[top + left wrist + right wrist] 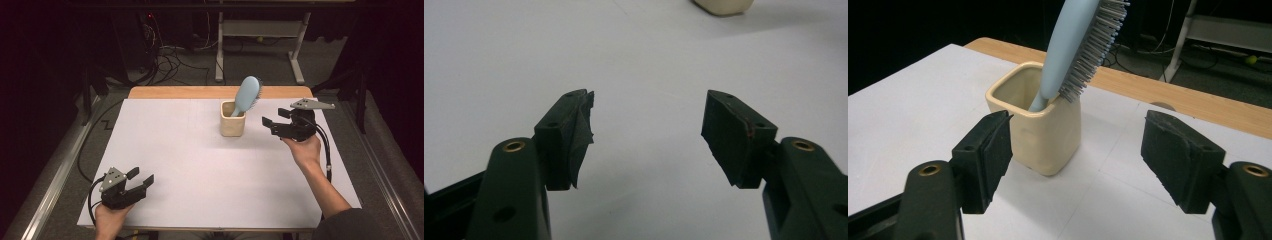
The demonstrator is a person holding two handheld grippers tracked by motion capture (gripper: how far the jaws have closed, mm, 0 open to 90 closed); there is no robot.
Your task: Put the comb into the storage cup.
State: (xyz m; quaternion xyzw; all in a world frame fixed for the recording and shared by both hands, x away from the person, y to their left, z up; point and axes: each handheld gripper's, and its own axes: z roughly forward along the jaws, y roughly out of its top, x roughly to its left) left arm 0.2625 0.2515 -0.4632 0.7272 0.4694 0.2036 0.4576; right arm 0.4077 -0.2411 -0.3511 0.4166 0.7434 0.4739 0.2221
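My left gripper [141, 181] rests open and empty near the table's [200, 190] near left corner. Toward the far right, a blue brush [247, 95] stands handle-down in a cream cup [232, 125]. Just right of it my right gripper [270, 125] hovers open and empty, so I judge I'm approaching; next I must line up on the brush and close.

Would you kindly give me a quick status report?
Both grippers open: left gripper idle near table edge, right gripper facing cup. Hairbrush stands handle-down in cup. Path clear.

Both claws [140, 178] [270, 123] agape, empty.
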